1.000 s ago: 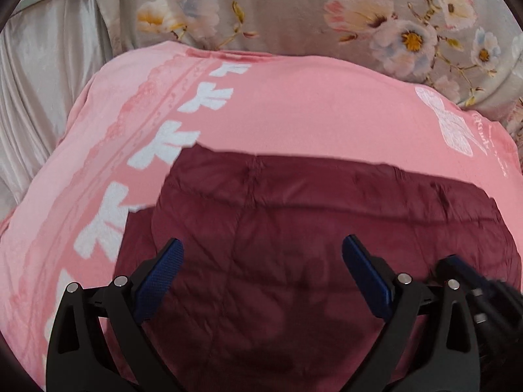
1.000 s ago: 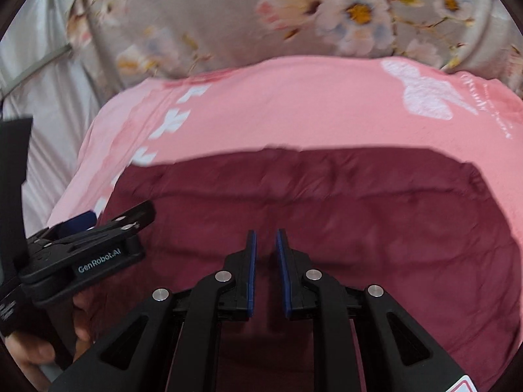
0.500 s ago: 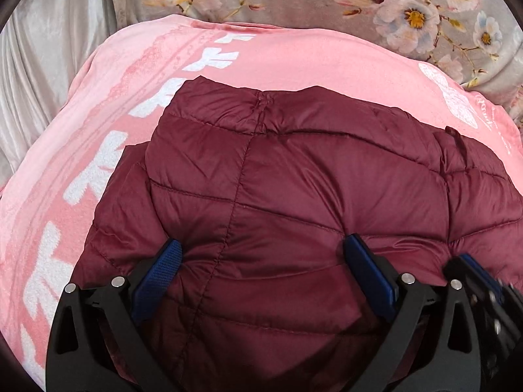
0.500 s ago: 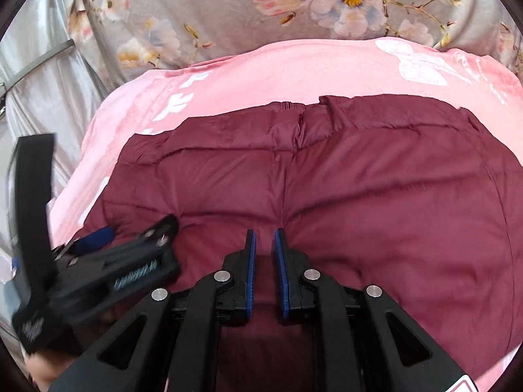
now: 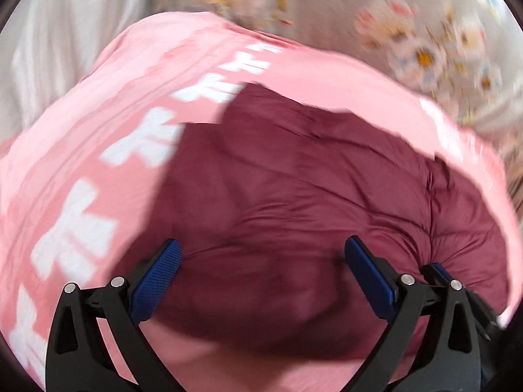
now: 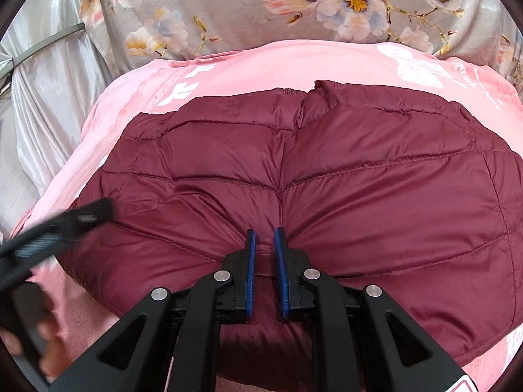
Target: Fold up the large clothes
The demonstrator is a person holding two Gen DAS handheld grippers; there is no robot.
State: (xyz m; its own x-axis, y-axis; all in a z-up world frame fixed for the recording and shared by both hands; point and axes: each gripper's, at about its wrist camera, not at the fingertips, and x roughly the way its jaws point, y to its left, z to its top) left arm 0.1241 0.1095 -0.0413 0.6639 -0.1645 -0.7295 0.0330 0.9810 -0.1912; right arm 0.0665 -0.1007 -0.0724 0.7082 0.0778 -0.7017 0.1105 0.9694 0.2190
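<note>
Right wrist view: our right gripper (image 6: 264, 254) pinches the maroon quilted puffer jacket (image 6: 359, 176) lying on the pink printed blanket (image 6: 261, 65); our left gripper (image 5: 261, 277) gapes wide, holding nothing.

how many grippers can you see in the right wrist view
2. The right gripper is at bottom centre, nearly shut on a pinch of the maroon puffer jacket. The left gripper enters, blurred, from the left edge, above the jacket's left side.

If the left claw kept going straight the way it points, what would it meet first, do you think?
Most likely the puffy maroon quilted jacket, filling the space ahead of the open left claw; blur leaves depth unclear.
</note>
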